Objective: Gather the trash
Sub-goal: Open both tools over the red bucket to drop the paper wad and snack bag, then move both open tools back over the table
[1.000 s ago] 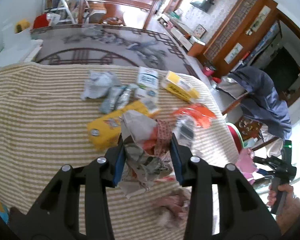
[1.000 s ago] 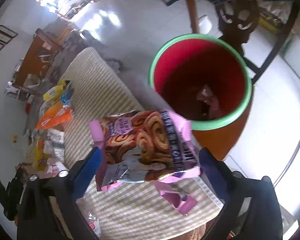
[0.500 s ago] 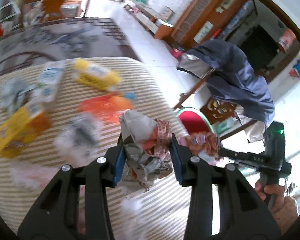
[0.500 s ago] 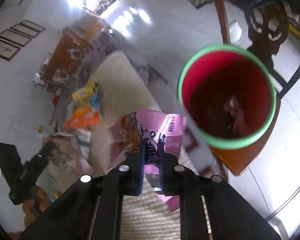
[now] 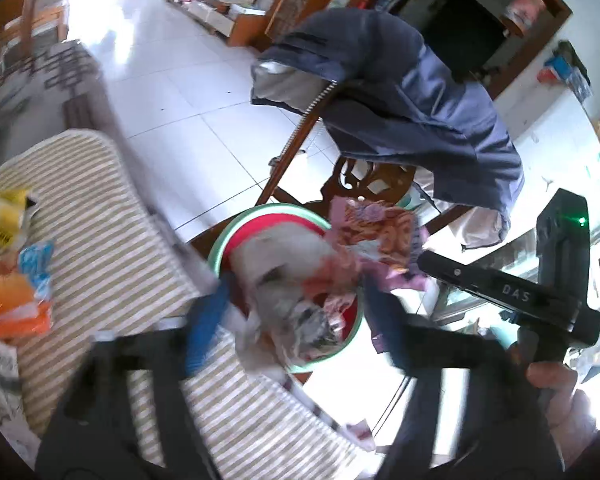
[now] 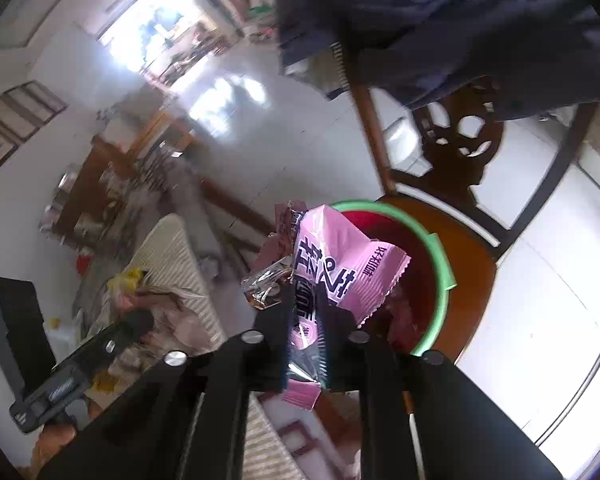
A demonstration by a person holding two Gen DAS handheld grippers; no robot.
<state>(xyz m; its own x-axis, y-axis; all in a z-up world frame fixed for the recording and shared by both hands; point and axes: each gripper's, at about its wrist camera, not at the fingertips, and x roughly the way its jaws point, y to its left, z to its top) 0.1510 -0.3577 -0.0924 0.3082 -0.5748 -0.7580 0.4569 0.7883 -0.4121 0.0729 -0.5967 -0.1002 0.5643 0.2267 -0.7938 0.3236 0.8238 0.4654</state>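
The bin (image 5: pixel 220 248), red inside with a green rim, is sitting on a chair seat just off the edge of the striped tabletop (image 5: pixel 100 216), and both claws are hanging over its mouth. That is the relation the drop depends on: each load has to be lying inside the rim, not over the cloth.

The left gripper (image 5: pixel 296 304) is pointing steeply down with the bin straight beneath its tips. Its jaws are opening; the blue pads are standing clear on either side of the crumpled paper wad (image 5: pixel 296 276), which is blurred and looking released, lying between them over the red interior.

The right gripper (image 6: pixel 304 312) is at the near side of the rim, the bin (image 6: pixel 440 264) lying ahead and a little right of it. It is pinching a pink wrapper (image 6: pixel 340 264) by its lower end, the wrapper's long axis rising from the jaws and leaning over the bin mouth. Its jaws are just starting to open, yet the fingers are still gripping the foil.

More wrappers are lying along the tabletop's left side, well apart from the bin.
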